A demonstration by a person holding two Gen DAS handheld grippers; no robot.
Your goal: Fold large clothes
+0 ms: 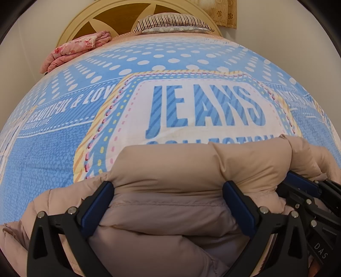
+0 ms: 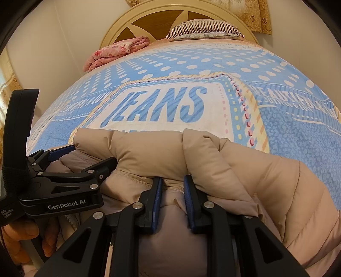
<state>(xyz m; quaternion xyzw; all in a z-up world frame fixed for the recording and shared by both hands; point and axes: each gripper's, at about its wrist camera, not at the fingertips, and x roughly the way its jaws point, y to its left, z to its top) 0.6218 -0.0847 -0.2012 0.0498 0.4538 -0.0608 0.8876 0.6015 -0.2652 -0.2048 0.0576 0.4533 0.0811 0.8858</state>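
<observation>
Item 1, left gripper (image 1: 168,191): my left wrist view shows its blue-padded fingers (image 1: 97,204) spread wide apart, one on each side of a thick roll of the beige puffer jacket (image 1: 202,162). The padding bulges between them; I cannot tell whether the pads press it or only flank it. The same gripper shows in the right wrist view (image 2: 93,153), lying on its side at the left of the jacket.

Item 2, beige puffer jacket: bunched on the bed directly ahead of both grippers, at the near edge of the bedspread (image 1: 53,149). A folded-over quilted edge runs across the front; the smoother, greyer lining (image 1: 170,223) lies below it, between my left fingers.

Item 3, right gripper (image 2: 172,187): fingers drawn close together, clamped on the stitched edge of the jacket (image 2: 245,170) where the folded roll meets the lining. It sits just to the right of the left gripper, and its tip appears at the right border of the left wrist view (image 1: 302,181).

Item 4, beyond the grippers: blue dotted bedspread printed "JEANS", a folded pink floral blanket (image 1: 74,51) far left, a striped pillow (image 1: 172,23) far centre, against a rounded cream headboard (image 1: 119,12). A patterned curtain (image 2: 255,15) hangs far right.
</observation>
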